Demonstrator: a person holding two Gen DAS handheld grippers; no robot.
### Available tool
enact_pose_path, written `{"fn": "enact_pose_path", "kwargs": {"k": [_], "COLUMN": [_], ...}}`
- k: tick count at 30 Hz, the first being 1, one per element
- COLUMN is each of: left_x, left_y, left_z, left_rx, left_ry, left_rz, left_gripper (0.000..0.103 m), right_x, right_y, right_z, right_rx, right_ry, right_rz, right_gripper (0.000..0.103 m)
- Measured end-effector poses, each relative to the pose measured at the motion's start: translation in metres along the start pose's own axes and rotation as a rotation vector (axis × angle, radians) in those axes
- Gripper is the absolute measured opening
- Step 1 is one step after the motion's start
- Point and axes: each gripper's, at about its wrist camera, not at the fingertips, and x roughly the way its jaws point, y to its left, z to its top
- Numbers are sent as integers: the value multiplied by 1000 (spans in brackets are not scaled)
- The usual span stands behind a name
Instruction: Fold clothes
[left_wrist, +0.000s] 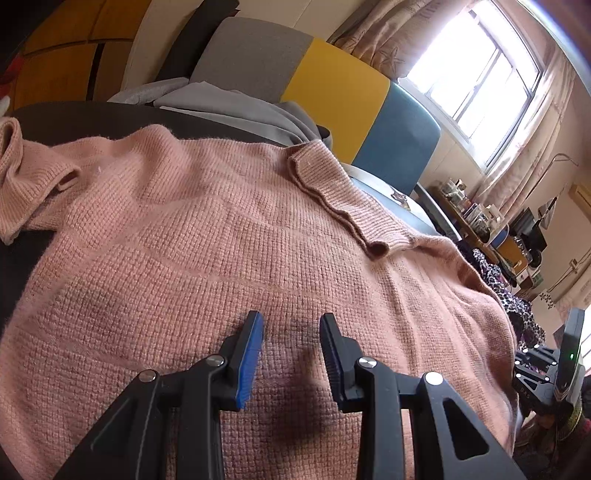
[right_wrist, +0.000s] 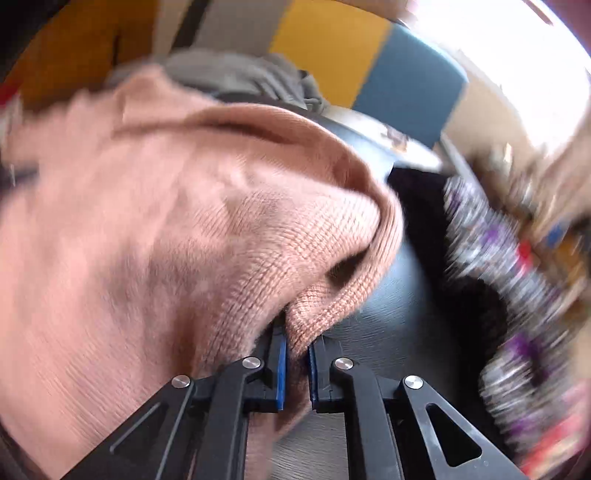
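The right wrist view is badly smeared with motion, so the patterned heap (right_wrist: 517, 295) on the right reads only as black, white and purple blur. The pink sweater (left_wrist: 221, 240) lies spread over a dark table (left_wrist: 22, 258), which it mostly hides; one sleeve (left_wrist: 29, 177) is bunched at the far left, and a ribbed cuff (left_wrist: 343, 199) is folded back at the far right. The left gripper (left_wrist: 291, 325) hovers over the sweater's middle, jaws partly apart with nothing between them. The right gripper (right_wrist: 297, 354) is pinched tight on a fold at the sweater's right edge. Beyond the table lie grey clothes (left_wrist: 229, 103) against a grey, yellow and blue headboard (left_wrist: 332, 92). A bright window (left_wrist: 480, 74) with curtains and a cluttered shelf (left_wrist: 480, 218) fill the far right.
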Motion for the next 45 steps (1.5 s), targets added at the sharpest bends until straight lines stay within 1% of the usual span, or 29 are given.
{"fn": "enact_pose_path", "kwargs": {"k": [1, 2, 5, 6, 7, 8, 9, 10, 11, 13, 14, 17, 20, 22, 24, 25, 26, 28, 30, 31, 32, 34, 35, 36, 38, 41, 43, 45], "left_x": [1, 1, 2, 2, 2, 2, 2, 2, 2, 2, 2, 3, 4, 4, 5, 5, 5, 6, 5, 6, 8, 13, 18, 23, 32, 62, 84, 103], "left_y": [1, 2, 1, 1, 1, 1, 1, 2, 2, 2, 2, 2, 1, 0, -1, -1, -1, -1, -2, 0, 4, 10, 6, 2, -6, -22, -31, -40], "left_z": [1, 1, 1, 1, 1, 1, 1, 1, 1, 1, 1, 1, 1, 1, 0, 0, 0, 1, 6, 10, 15, 26, 33, 39, 52, 64, 65, 64], "left_rx": [-4, -6, 1, 5, 5, 5, 1, -2, -3, -4, -4, -1, 4, 9, 12, 11, 10, 9, -7, -38, -93, -207, -208, -209, -211, -252, -291, -322], "left_ry": [0, 0, 2, 2, 1, 1, 1, 1, 1, 1, 1, 2, 3, 3, 3, 3, 4, 15, 42, 62, 78, 105, 114, 122, 140, 215, 268, 305], "left_rz": [-6, -10, -3, 0, 1, 1, -3, -6, -7, -9, -10, -6, 0, 6, 9, 9, 8, 10, 8, -15, -51, -127, -148, -170, -215, -316, -343, -348], "left_gripper": [32, 32, 32, 32, 32, 32, 32, 32, 32, 32, 32, 32, 32, 32, 32, 32, 32, 32, 33, 35, 35, 35, 35, 35, 35, 38, 38, 38], "right_x": [-8, -16, -45, -57, -67, -75, -83, -95, -106, -122, -124, -120, -92, -65, -46, -40, -36, -33, -36, -34, -28, -15, -8, 0, 18, 16, 16, 16], "right_y": [0, -5, -43, -62, -79, -94, -110, -126, -139, -155, -158, -146, -114, -84, -60, -43, -36, -23, -18, -15, -10, 3, 9, 16, 22, 20, 18, 17], "right_z": [2, 4, 17, 23, 29, 34, 39, 42, 43, 36, 28, -9, -42, -58, -61, -56, -50, -30, -10, 1, 15, 28, 32, 33, 25, 22, 19, 18], "right_rx": [-83, -132, -253, -278, -301, -311, -293, -239, -184, -31, 33, 227, 392, 488, 540, 569, 594, 641, 673, 680, 677, 651, 636, 626, 620, 620, 632, 640], "right_ry": [-2, -8, -37, -61, -80, -81, -83, -94, -107, -123, -118, -99, -81, -51, -31, -30, -40, -99, -164, -189, -199, -192, -184, -166, -115, -138, -148, -157], "right_rz": [-84, -158, -440, -558, -665, -737, -780, -776, -762, -655, -582, -322, -35, 141, 246, 296, 329, 384, 422, 430, 423, 379, 354, 335, 329, 339, 352, 361], "right_gripper": [9, 9, 9, 9, 19, 31, 73, 103, 102, 102, 102, 102, 102, 102, 101, 100, 100, 100, 101, 101, 102, 102, 102, 102, 103, 103, 103, 103]}}
